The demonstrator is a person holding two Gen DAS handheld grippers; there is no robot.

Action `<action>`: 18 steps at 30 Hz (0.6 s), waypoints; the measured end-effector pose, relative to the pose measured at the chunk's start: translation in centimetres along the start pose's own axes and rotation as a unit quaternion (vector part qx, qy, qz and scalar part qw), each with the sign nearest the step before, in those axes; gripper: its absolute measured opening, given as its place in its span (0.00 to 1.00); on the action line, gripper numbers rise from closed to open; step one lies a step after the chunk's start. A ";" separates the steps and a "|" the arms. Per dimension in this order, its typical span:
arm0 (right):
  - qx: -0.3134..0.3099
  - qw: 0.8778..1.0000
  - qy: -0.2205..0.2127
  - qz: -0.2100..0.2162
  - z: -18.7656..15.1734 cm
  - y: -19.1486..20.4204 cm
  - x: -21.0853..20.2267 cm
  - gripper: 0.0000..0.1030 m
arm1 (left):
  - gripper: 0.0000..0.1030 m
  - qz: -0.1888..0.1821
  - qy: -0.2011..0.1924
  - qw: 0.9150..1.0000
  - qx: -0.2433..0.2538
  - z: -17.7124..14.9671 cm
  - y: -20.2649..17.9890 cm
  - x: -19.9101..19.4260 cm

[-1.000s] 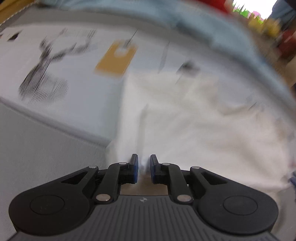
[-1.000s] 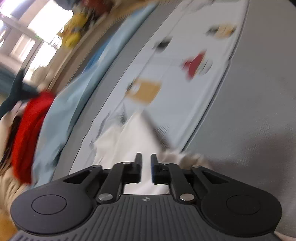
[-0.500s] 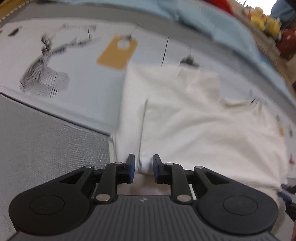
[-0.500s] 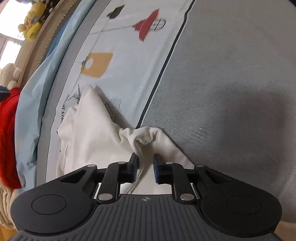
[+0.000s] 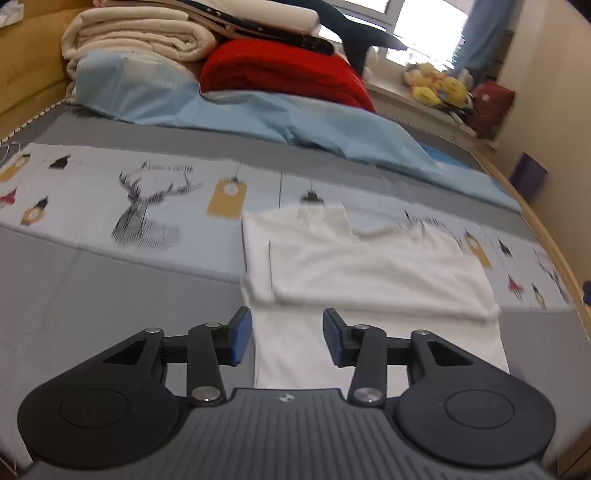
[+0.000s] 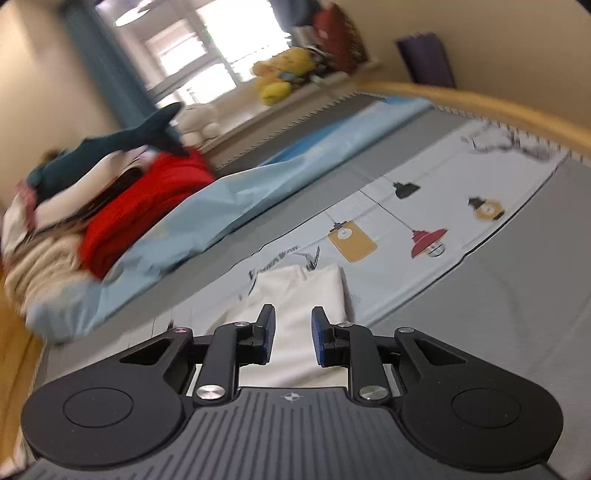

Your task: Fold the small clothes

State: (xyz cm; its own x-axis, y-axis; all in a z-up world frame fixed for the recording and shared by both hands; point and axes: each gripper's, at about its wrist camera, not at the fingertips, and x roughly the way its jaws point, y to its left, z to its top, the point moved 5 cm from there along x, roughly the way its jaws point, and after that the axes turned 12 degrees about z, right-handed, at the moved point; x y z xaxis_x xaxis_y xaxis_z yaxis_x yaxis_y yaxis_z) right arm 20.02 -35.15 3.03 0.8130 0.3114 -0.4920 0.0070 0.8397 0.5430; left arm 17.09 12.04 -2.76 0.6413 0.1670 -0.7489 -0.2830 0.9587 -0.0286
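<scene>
A white garment (image 5: 369, 269) lies flat on the bed, folded over itself, its far part on the patterned sheet and its near part on the grey cover. My left gripper (image 5: 287, 338) hovers above its near left edge; its jaws are opening and nothing is between them. In the right wrist view the same white garment (image 6: 306, 295) shows just beyond my right gripper (image 6: 289, 336), which hangs above it with a narrow empty gap between its blue pads (image 6: 266, 334).
The patterned sheet (image 5: 155, 206) with a deer and lamps lies across the grey bed cover (image 5: 92, 295). Behind it are a light blue sheet (image 5: 295, 125), a red blanket (image 5: 280, 74) and rolled cream blankets (image 5: 136, 33). A wooden bed rail (image 6: 480, 101) curves along the right.
Both grippers have let go of the white garment and lifted up and back from it. The left jaws have spread wider. The garment now lies flat and folded.
</scene>
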 end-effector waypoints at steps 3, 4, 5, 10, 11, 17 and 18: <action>-0.018 1.000 0.024 -0.004 -3.4 -1.2 -3.2 0.23 | 0.44 -0.014 0.045 0.999 -0.026 -5.1 2.0 0.0; -0.013 0.999 0.041 -0.013 -5.0 -2.2 -4.0 0.23 | 0.39 -0.009 0.085 0.996 -0.032 -7.1 2.7 0.6; -0.001 0.998 0.059 -0.025 -6.4 -3.3 -4.5 0.23 | 0.34 0.001 0.117 0.992 -0.039 -8.4 3.3 1.1; 0.041 0.991 0.105 -0.066 -10.7 -7.8 -5.3 0.23 | 0.34 0.012 0.164 0.986 -0.041 -11.2 4.6 2.1; 0.044 0.989 0.119 -0.076 -11.6 -8.5 -5.3 0.23 | 0.34 0.015 0.168 0.985 -0.035 -11.5 4.6 2.3; 0.074 0.971 0.185 -0.134 -16.6 -12.0 -3.5 0.24 | 0.37 0.025 0.206 0.977 -0.041 -13.1 5.1 3.8; 0.073 0.972 0.184 -0.130 -16.8 -11.9 -3.4 0.24 | 0.37 0.027 0.211 0.976 -0.040 -13.5 5.3 4.1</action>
State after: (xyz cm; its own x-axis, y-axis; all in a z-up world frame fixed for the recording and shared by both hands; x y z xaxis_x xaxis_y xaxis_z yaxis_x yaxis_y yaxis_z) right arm 7.39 -38.78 -13.17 0.5104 0.2572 -0.8206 0.2890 0.8475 0.4453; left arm 8.64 14.66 -14.93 0.2780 0.0908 -0.9563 -0.3737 0.9273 -0.0205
